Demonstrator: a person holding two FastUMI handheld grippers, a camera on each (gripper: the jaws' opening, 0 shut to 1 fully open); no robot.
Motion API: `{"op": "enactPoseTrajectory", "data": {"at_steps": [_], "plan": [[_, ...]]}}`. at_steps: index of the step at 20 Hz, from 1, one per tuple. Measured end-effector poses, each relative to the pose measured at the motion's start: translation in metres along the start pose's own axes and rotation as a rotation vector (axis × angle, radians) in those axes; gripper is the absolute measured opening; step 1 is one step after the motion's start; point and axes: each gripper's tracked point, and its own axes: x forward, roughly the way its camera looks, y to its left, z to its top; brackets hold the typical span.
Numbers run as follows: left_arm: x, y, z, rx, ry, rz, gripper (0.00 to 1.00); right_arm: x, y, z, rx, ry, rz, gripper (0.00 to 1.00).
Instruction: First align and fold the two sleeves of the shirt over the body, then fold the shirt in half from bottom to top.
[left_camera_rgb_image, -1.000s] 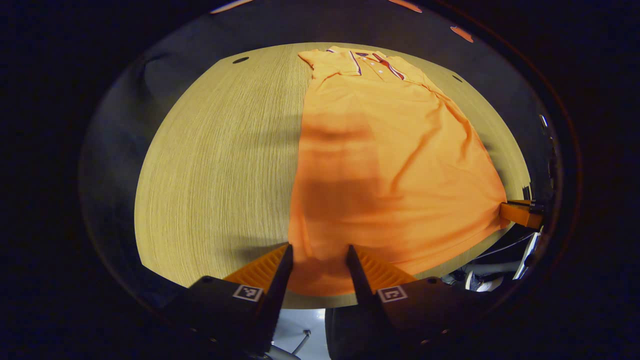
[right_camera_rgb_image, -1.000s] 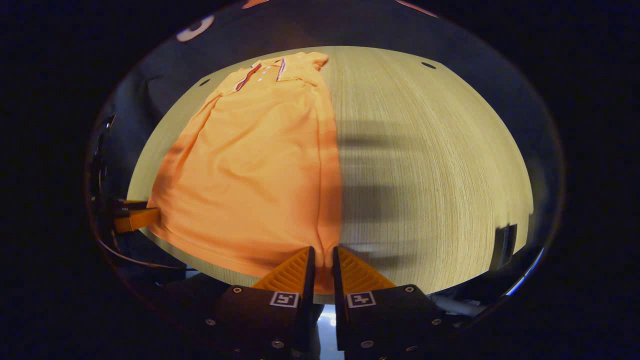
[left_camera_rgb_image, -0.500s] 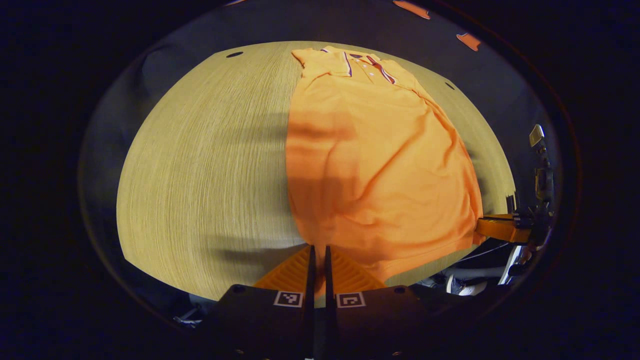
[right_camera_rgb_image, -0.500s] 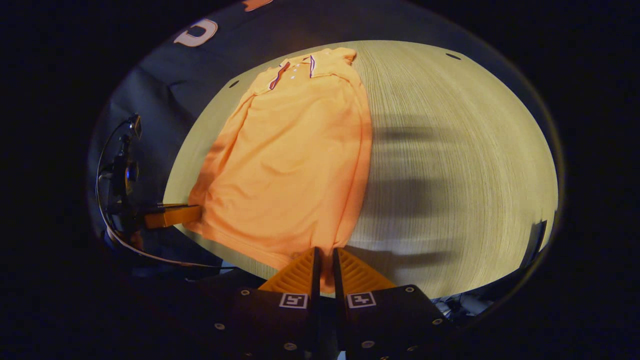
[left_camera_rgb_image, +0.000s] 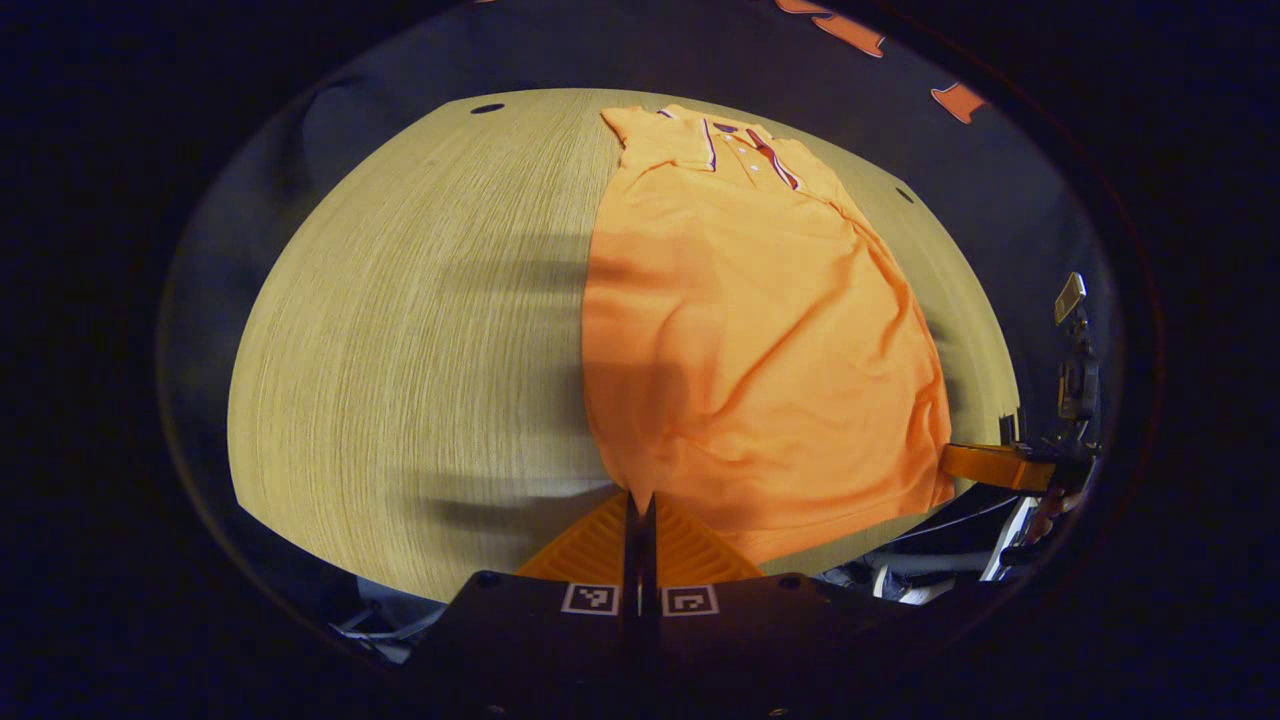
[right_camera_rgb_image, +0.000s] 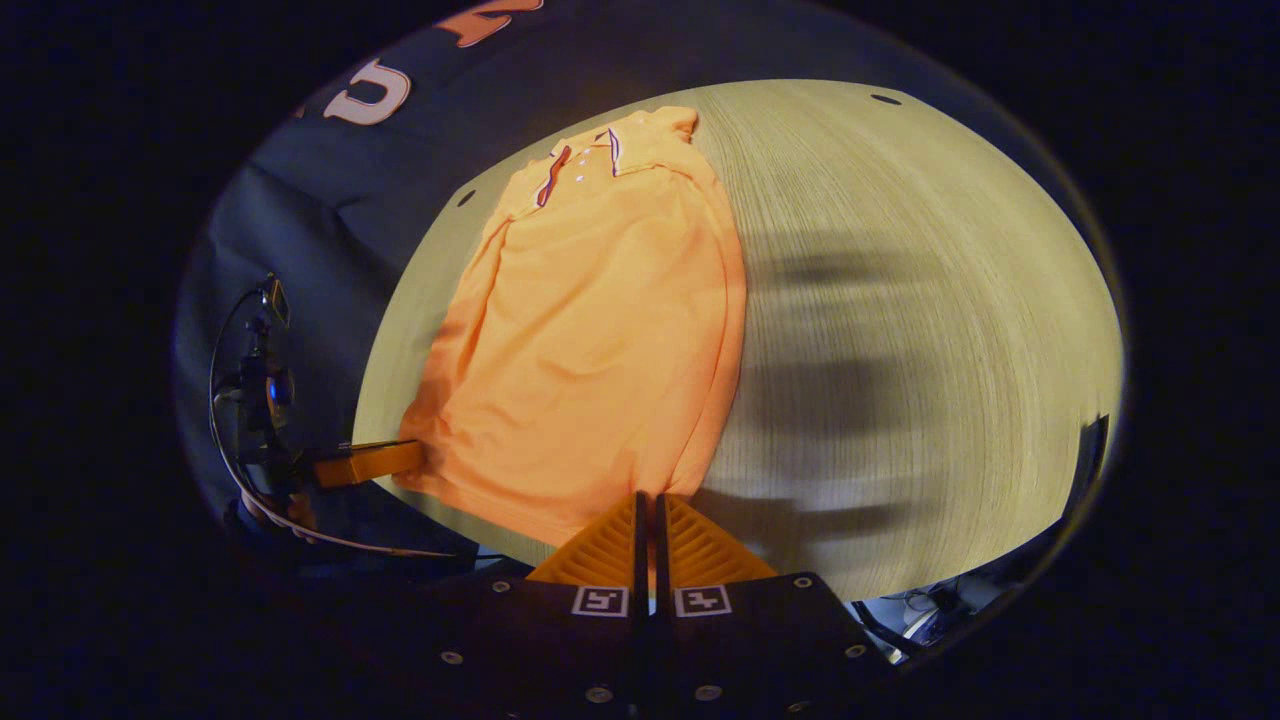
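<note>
A pale wood-grain counter (left_camera_rgb_image: 400, 330) carries an orange shirt (left_camera_rgb_image: 760, 340), which lies flat with its collar at the top of the frame and its hem at the near edge. Small dark holes (left_camera_rgb_image: 487, 107) mark the counter's far corners.

Bare table (left_camera_rgb_image: 400, 330) lies open beside the shirt (left_camera_rgb_image: 750, 330).

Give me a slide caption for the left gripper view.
Left tongs shut on the orange polo shirt's bottom corner, shirt flat on the wooden table.

The shirt (left_camera_rgb_image: 740, 330) hem corners are hidden between each gripper's closed fingers.
</note>
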Motion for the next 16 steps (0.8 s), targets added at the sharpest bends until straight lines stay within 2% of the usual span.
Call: {"op": "enactPoseTrajectory", "data": {"at_steps": [6, 9, 11, 13, 16], "plan": [[-0.007, 0.001, 0.023, -0.005, -0.048, -0.014, 0.01, 0.001, -0.001, 0.012, 0.109, -0.027, 0.045, 0.01], [-0.003, 0.005, 0.021, 0.012, -0.035, -0.005, 0.01, -0.002, -0.010, 0.007, 0.031, -0.020, -0.002, 0.01], [-0.002, 0.005, 0.021, 0.011, -0.028, -0.007, 0.01, -0.010, -0.003, 0.011, 0.014, -0.068, 0.004, 0.01], [-0.001, 0.006, 0.022, 0.014, -0.024, -0.010, 0.01, -0.013, 0.011, 0.001, -0.009, -0.037, 0.037, 0.01], [0.002, 0.008, 0.025, 0.028, -0.017, -0.004, 0.01, -0.010, -0.018, -0.007, -0.110, -0.027, -0.112, 0.01]]}}
